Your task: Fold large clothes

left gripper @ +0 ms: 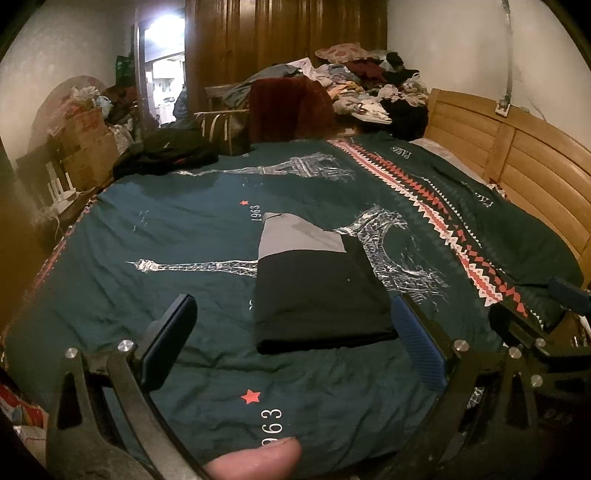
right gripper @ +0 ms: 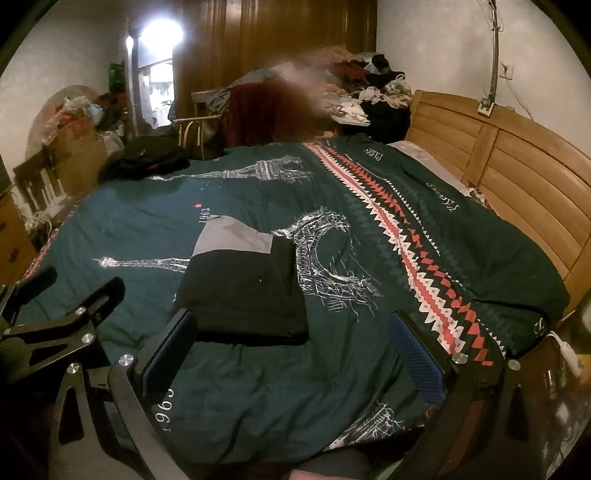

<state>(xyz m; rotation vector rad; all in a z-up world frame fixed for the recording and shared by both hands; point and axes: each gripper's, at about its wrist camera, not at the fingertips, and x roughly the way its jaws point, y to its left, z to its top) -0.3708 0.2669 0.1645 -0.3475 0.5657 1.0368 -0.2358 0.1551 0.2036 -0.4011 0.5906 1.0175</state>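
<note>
Black-and-grey garment (left gripper: 317, 291) lies folded flat mid-bed (left gripper: 177, 221); left tongs (left gripper: 295, 328) and right tongs (right gripper: 291, 339) both gape wide, empty, above the near edge; fold looks complete, next likely fetching another garment.

- Bedspread (left gripper: 177, 229): dark teal, white Eiffel Tower drawings, red stars, red-white-black zigzag band to the right.
- Folded garment (left gripper: 317, 295): black near, grey far.
- Headboard (left gripper: 517, 155): honey-brown wood.

A wooden headboard (left gripper: 517, 155) is lining the white wall (left gripper: 443, 44); left of it, brown curtains (left gripper: 280, 33) are hanging beside a glowing doorway (left gripper: 162, 70).
</note>
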